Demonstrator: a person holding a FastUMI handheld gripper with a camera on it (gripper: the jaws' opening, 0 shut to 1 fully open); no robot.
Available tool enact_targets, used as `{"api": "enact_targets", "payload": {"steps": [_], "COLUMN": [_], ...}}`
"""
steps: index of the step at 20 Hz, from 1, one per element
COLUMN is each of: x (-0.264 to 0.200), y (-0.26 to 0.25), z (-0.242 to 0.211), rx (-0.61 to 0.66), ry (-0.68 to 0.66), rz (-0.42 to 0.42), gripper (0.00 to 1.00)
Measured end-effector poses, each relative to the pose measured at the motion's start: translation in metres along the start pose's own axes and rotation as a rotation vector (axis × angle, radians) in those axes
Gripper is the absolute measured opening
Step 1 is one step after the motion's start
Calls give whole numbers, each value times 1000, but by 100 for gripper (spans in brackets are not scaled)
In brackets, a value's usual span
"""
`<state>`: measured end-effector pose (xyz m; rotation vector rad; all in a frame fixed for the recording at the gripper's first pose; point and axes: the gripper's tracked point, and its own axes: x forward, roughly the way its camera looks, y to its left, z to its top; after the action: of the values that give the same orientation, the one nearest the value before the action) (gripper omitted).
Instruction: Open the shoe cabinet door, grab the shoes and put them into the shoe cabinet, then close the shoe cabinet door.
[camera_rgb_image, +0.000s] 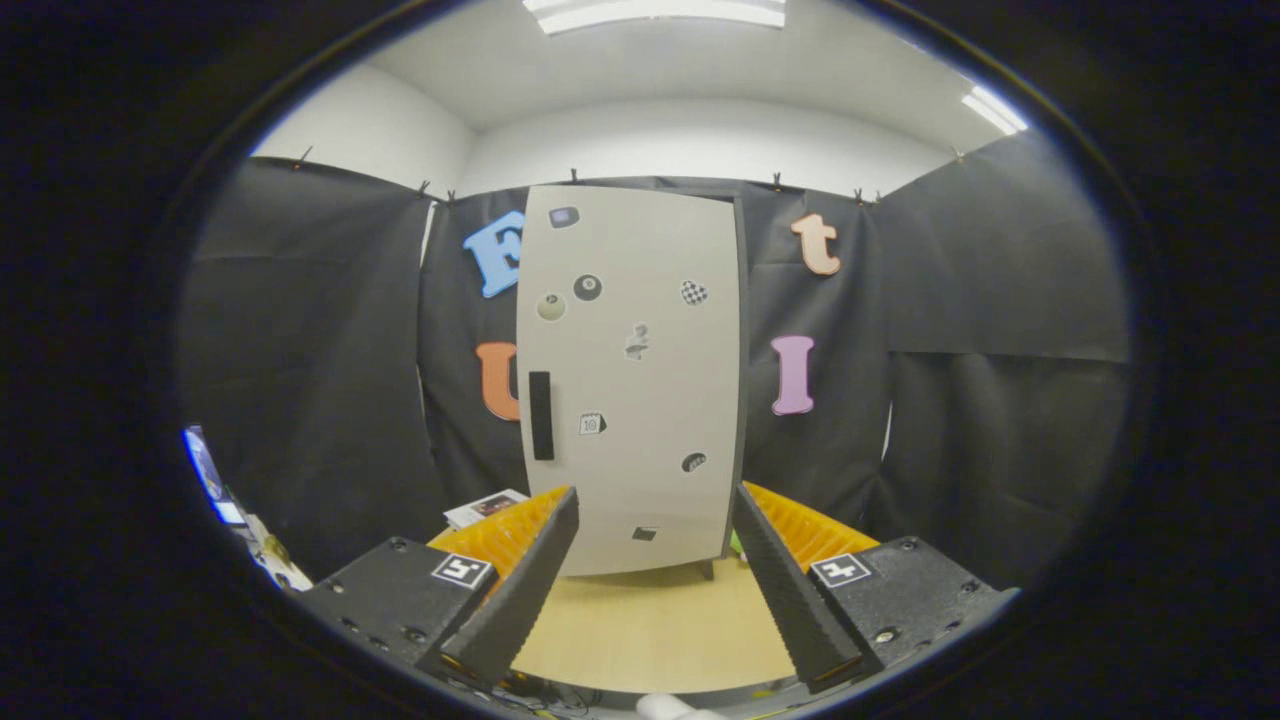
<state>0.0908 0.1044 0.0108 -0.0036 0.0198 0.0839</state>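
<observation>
The shoe cabinet (640, 370) stands upright on the wooden tabletop (650, 620), straight ahead of my fingers. Its pale door is shut and carries several small stickers. A dark vertical handle (541, 415) sits near the door's left edge. My gripper (655, 497) is open, its two fingers spread wide with nothing between them, and the cabinet's lower part shows in the gap beyond the tips. A small green bit (737, 545) peeks out at the cabinet's lower right corner; I cannot tell what it is.
Black cloth walls close in the booth behind and on both sides of the cabinet. A flat printed card (487, 507) lies on the table left of the cabinet's foot. Some clutter (235, 510) sits at the far left edge of the table.
</observation>
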Motion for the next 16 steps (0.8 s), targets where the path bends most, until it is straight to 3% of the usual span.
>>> {"api": "enact_targets", "payload": {"steps": [7,16], "x": [-7,-7], "y": [8,15], "z": [3,5], "rx": [60,36], "ry": [5,4], "rz": [15,31], "gripper": [100,100]}}
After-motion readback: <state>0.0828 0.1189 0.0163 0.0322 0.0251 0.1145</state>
